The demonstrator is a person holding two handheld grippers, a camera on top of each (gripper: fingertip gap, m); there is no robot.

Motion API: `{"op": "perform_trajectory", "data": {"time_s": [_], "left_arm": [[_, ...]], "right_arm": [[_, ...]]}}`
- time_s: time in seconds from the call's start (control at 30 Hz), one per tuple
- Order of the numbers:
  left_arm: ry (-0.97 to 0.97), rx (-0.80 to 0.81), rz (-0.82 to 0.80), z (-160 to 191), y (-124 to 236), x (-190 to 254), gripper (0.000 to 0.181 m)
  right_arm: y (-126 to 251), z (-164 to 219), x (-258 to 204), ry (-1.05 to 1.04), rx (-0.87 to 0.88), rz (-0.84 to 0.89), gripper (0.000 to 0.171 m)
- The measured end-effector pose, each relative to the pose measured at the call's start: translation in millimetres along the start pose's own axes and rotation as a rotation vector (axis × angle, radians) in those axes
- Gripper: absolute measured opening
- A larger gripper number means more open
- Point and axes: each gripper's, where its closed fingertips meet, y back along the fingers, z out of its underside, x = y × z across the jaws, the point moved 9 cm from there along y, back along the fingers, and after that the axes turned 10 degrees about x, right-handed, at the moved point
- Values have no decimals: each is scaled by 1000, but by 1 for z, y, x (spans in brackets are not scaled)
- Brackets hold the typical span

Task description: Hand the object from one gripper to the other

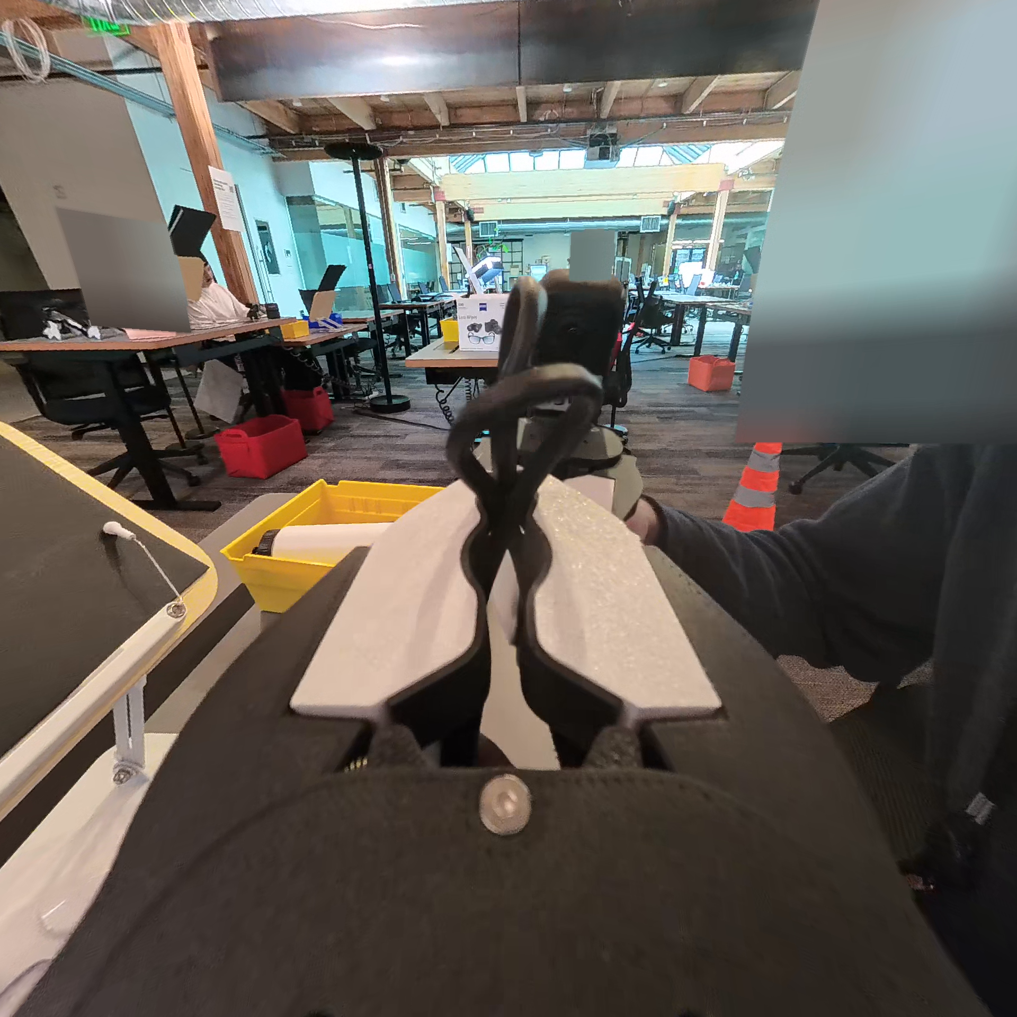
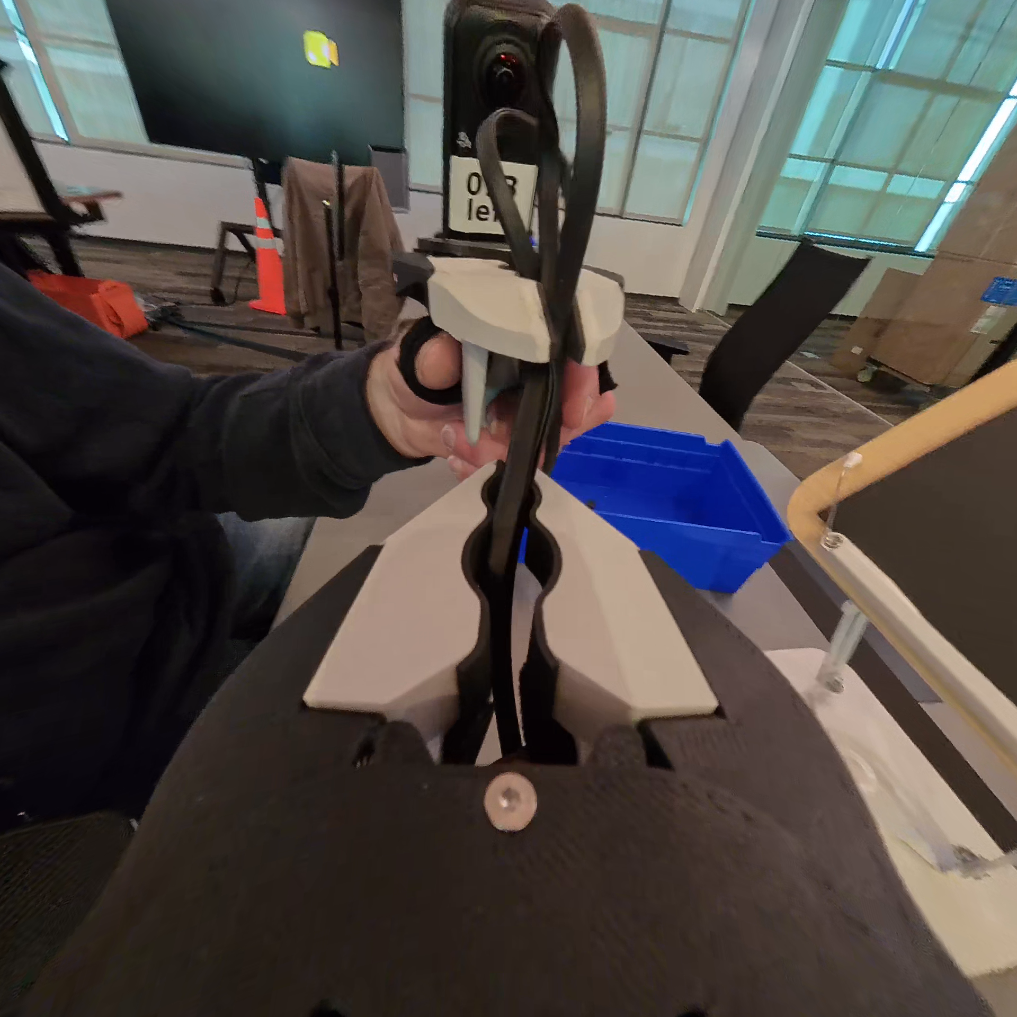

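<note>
Black looped strap (image 1: pixel 514 418) sits pinched between both our grippers: left gripper (image 1: pixel 503 536) clamps it, and our right gripper (image 2: pixel 512 495) grips it too.

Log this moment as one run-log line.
phase: mid-handover | object: black strap | left gripper: shut on strap | right gripper: shut on strap | bins: yellow bin, blue bin

Black looped strap (image 2: pixel 542 231), upright, pinched w/in both grippers' fingers.
</note>
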Motion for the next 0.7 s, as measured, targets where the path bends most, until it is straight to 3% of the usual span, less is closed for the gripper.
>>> {"op": "perform_trajectory", "data": {"time_s": [0.47, 0.7], "left_arm": [[30, 107, -228, 10, -1, -3, 6], [54, 121, -279, 12, 0, -4, 6]], "right_arm": [[-6, -7, -10, 593, -279, 561, 0], [-16, -3, -16, 686, -302, 655, 27]]}}
